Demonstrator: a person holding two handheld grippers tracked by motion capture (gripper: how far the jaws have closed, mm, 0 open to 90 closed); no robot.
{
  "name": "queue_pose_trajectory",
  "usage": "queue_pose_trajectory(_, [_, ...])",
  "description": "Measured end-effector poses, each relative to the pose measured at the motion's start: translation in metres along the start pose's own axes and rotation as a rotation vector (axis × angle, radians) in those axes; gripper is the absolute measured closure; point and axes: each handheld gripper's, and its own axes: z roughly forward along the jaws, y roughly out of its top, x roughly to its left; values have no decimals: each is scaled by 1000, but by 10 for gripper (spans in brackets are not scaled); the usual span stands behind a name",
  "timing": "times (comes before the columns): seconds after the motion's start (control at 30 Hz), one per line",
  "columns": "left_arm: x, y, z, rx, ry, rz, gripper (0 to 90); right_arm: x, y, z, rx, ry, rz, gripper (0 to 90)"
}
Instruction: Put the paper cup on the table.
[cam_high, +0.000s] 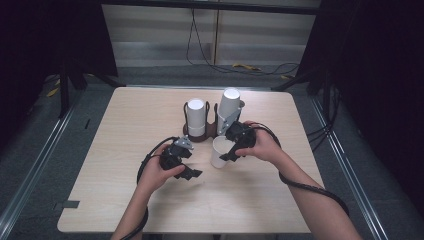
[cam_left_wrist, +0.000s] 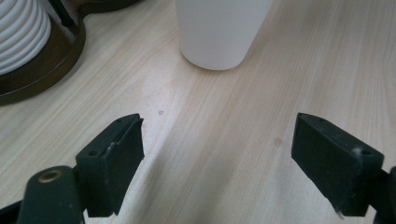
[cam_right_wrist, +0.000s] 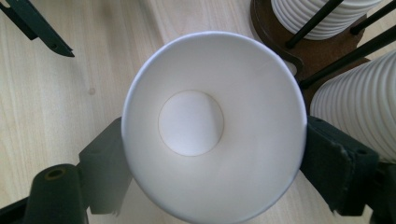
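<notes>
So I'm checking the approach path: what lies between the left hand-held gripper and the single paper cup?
Bare tabletop lies between the left hand-held gripper and the paper cup, seen in the left gripper view.

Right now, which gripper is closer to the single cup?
Right. The right gripper has its jaws around the cup; the left gripper is open, a little way off.
</notes>
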Motion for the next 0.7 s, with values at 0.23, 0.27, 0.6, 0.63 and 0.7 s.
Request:
queue_pose_trajectory(0.23, [1, 0, 0, -7, 0, -1, 168, 0, -1, 2, -19, 0, 11, 166])
queue_pose_trajectory(0.27, [1, 0, -1, -4, 1, 0, 168, 0, -1, 2, -30, 6, 7, 166])
queue_pose_trajectory(0.6, [2, -2, -2, -2, 7, -9, 168, 0, -3, -2, -57, 17, 33, 142])
queue_pose_trajectory(0.63, [2, -2, -3, -2, 8, -9, 168, 0, -3, -3, -58, 15, 41, 143])
queue_pose_trajectory(0.7, [2, -2, -3, -8, 11, -8, 168, 0, -4, -3, -73, 15, 34, 141])
